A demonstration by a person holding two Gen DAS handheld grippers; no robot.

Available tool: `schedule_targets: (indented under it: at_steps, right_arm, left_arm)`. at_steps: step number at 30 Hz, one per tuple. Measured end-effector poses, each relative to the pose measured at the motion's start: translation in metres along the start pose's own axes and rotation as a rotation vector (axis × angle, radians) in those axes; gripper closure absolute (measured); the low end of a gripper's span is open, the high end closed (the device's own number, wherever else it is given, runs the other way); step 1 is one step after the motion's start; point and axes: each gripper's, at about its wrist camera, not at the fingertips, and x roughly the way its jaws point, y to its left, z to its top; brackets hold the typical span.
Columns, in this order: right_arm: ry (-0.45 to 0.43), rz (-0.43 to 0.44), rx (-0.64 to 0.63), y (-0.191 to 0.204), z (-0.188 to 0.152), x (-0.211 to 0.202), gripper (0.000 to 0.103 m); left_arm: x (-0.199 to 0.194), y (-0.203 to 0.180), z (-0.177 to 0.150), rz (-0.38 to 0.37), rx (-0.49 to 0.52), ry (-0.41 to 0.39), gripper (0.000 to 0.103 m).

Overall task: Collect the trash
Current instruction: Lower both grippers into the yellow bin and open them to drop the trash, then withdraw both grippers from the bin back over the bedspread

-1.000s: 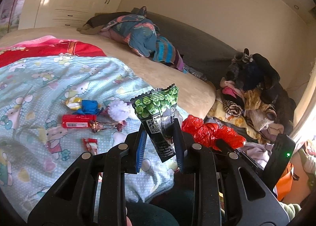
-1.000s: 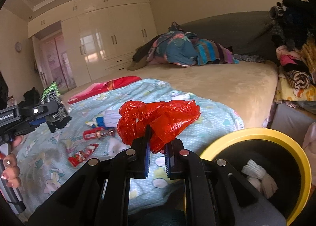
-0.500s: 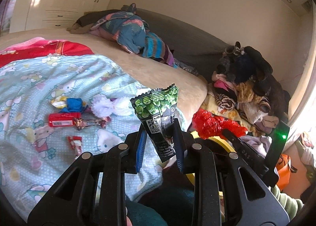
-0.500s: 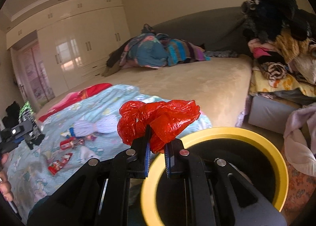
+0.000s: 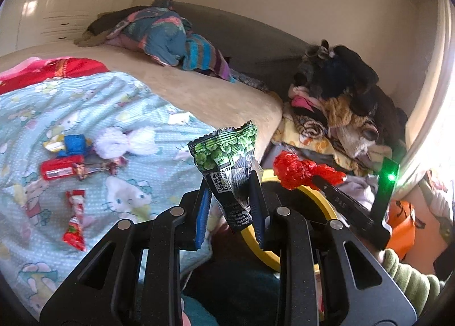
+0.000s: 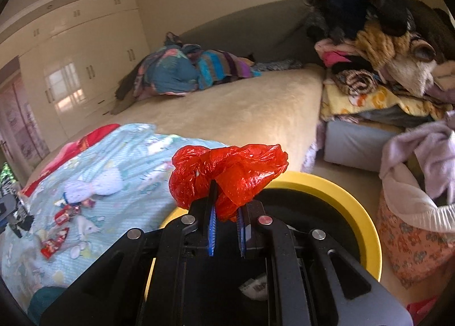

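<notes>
Trash in both my tools: left tool point(image 5: 230, 206) clamps a green snack packet point(image 5: 227, 155); right tool point(image 6: 226, 220) pinches a red plastic bag point(image 6: 227, 172) above the yellow-rimmed bin point(image 6: 352, 212). Wrappers point(image 5: 74, 220) lie on the bed point(image 5: 221, 98) near its edge.

Green snack packet point(image 5: 227, 155): pea print, black lower part with a QR code, torn top edge; upright, centre of the left wrist view.

Red plastic bag point(image 6: 227, 172): crumpled into a wad, centre of the right wrist view, above the bin's near rim.

Bin point(image 6: 361, 212): round, yellow rim, dark inside, lower right of the right wrist view; pale scrap at its bottom.

Red wrappers point(image 5: 75, 220), point(image 5: 58, 169): lying on the blue blanket, lower left of the left wrist view.

Blue-and-yellow wrapper point(image 5: 66, 145): crumpled, just above them.
</notes>
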Motion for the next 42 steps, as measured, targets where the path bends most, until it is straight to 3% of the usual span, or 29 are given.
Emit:
schedule_targets:
  at_steps: [10, 22, 24, 25, 28, 30, 31, 33, 36, 42]
  right_arm:
    - [0.0, -0.095, 0.069, -0.039, -0.007, 0.004, 0.091]
    - [0.062, -0.131, 0.087, -0.056, -0.024, 0.011, 0.091]
    - [0.073, -0.139, 0.09, -0.056, -0.029, 0.01, 0.089]
    - [0.073, -0.148, 0.095, -0.057, -0.03, 0.01, 0.081]
    - [0.059, -0.157, 0.111, -0.061, -0.029, 0.008, 0.064]
    - [0.028, -0.172, 0.112, -0.062, -0.027, 0.004, 0.051]
    - [0.018, -0.176, 0.116, -0.063, -0.026, 0.002, 0.046]
    - [0.007, -0.179, 0.119, -0.062, -0.023, 0.001, 0.043]
    - [-0.011, -0.161, 0.112, -0.057, -0.019, -0.002, 0.039]
    - [-0.029, -0.084, 0.059, -0.03, -0.01, -0.008, 0.032]
  left_arm:
    - [0.043, -0.039, -0.019, -0.086, 0.082, 0.119, 0.083]
    - [0.105, -0.069, -0.04, -0.116, 0.156, 0.284, 0.083]
    - [0.118, -0.071, -0.044, -0.114, 0.149, 0.314, 0.082]
    - [0.124, -0.071, -0.045, -0.111, 0.149, 0.324, 0.081]
    - [0.131, -0.071, -0.045, -0.092, 0.152, 0.316, 0.063]
    - [0.127, -0.071, -0.043, -0.097, 0.146, 0.294, 0.04]
    - [0.123, -0.071, -0.041, -0.095, 0.149, 0.276, 0.037]
    - [0.115, -0.07, -0.037, -0.077, 0.158, 0.243, 0.024]
    - [0.099, -0.067, -0.03, -0.053, 0.161, 0.184, 0.015]
    - [0.068, -0.051, -0.015, 0.039, 0.146, 0.072, 0.011]
